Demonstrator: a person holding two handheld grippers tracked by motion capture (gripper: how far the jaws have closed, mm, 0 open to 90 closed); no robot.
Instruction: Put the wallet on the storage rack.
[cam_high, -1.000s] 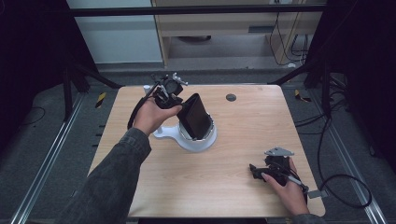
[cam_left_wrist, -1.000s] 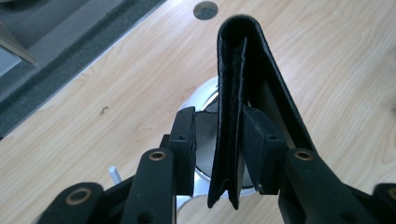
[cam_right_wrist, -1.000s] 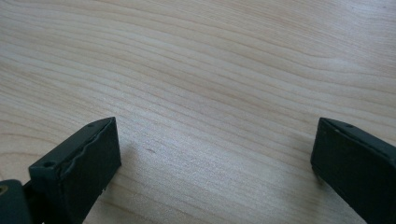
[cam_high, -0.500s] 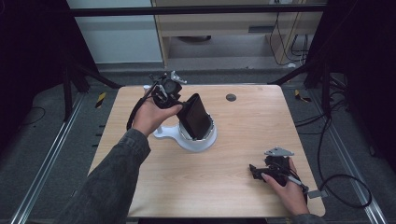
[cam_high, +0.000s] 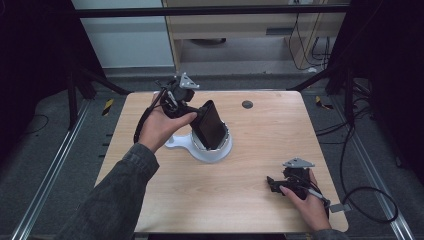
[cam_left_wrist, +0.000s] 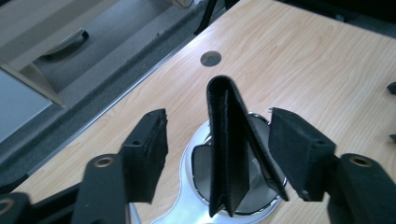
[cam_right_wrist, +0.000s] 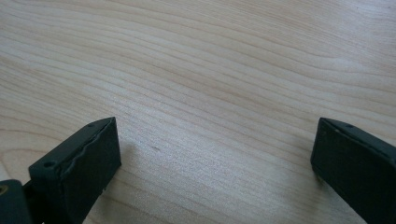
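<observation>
The left gripper (cam_left_wrist: 218, 156) has just been opening its jaws — the black wallet (cam_left_wrist: 229, 149) stands between the pads, untouched on either side, leaning in the white round holder (cam_high: 207, 150) near the desk's (cam_high: 260, 210) middle, toward the far left corner. Compared with a second ago, the release looks done. The right gripper (cam_right_wrist: 212, 175) rests spread wide near the near right corner, holding nothing.

floor: grey carpet (cam_high: 47, 150) | back: wooden desk (cam_high: 240, 25) | side: cables (cam_high: 360, 165)
</observation>
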